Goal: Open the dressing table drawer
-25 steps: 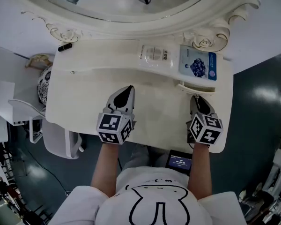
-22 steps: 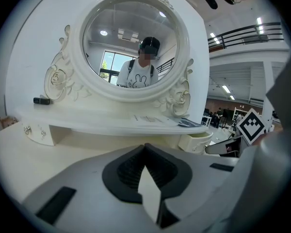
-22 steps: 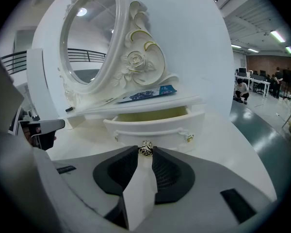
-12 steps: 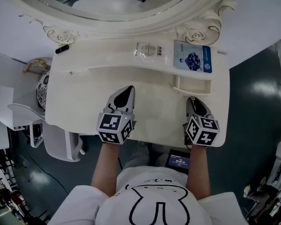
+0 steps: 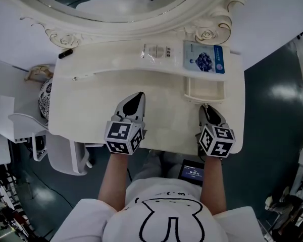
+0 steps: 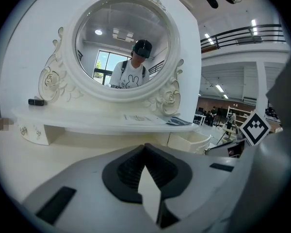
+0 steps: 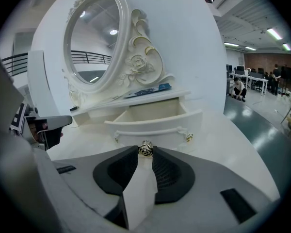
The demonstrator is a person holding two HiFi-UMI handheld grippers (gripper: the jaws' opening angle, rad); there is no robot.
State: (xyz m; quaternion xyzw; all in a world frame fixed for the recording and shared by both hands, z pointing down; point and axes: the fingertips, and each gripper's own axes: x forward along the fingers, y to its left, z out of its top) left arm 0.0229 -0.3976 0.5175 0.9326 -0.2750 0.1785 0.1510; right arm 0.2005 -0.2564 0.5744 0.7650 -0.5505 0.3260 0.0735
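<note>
Blue blueberry sachet (image 5: 204,59), print unreadable, right gripper (image 5: 208,108) clamping drawer knob (image 7: 145,149)

drawer (image 5: 206,98): small, cream-white, with a gently bowed front; it is pulled well out of its slot and stands open.
place: right end of the dressing table (image 5: 161,117), under the raised back shelf, its front out over the table top.
front panel (image 7: 155,128): a raised curved moulding runs across it, with a small gilt stud near each end.
inside: plain cream walls and floor, seen from above.
knob (image 7: 146,149): small, round, gold-coloured, shaped like a rose, at the middle of the front, low down.
hold: the right gripper (image 7: 146,153) has its jaws closed on the knob, one dark pad on each side.
</note>
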